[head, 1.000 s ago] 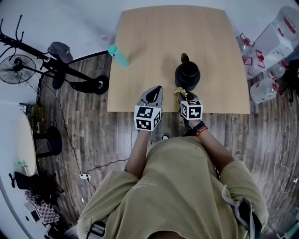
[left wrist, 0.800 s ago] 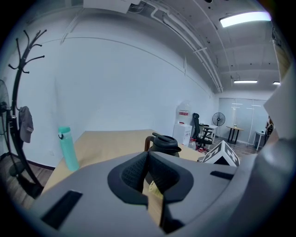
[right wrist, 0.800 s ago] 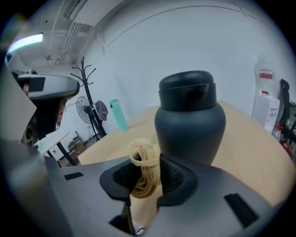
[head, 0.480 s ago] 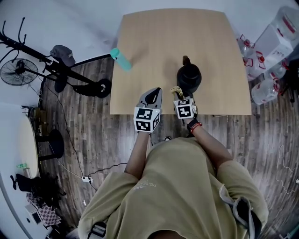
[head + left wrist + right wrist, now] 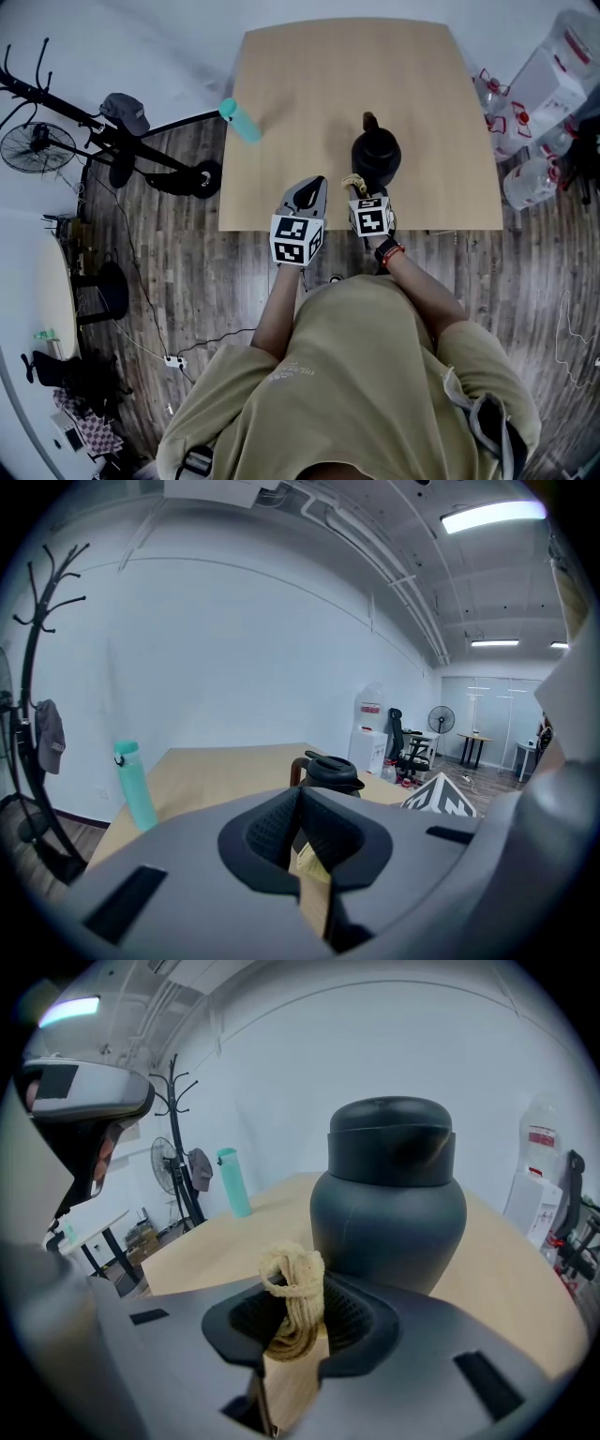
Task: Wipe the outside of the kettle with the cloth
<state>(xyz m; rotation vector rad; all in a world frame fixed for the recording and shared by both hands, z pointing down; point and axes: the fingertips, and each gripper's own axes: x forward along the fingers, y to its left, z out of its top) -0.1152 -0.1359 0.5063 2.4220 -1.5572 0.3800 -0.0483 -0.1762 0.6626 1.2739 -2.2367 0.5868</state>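
A black kettle (image 5: 376,155) stands upright on the wooden table (image 5: 309,84), near its front edge. My right gripper (image 5: 357,185) is shut on a bunched yellowish cloth (image 5: 353,180) just in front of the kettle's near left side. In the right gripper view the cloth (image 5: 294,1305) sticks up between the pads, a short gap from the kettle (image 5: 389,1206). To the left of it my left gripper (image 5: 314,182) hangs over the table's front edge, shut and empty. From the left gripper view the kettle (image 5: 330,770) is ahead, slightly to the right.
A teal bottle (image 5: 240,120) stands at the table's left edge. A coat stand (image 5: 103,131) and a fan (image 5: 33,141) are on the floor to the left. Large water bottles (image 5: 553,84) stand to the right of the table.
My right gripper has shifted a little to the left with the cloth, along the kettle's near side. The left gripper has stayed in place.
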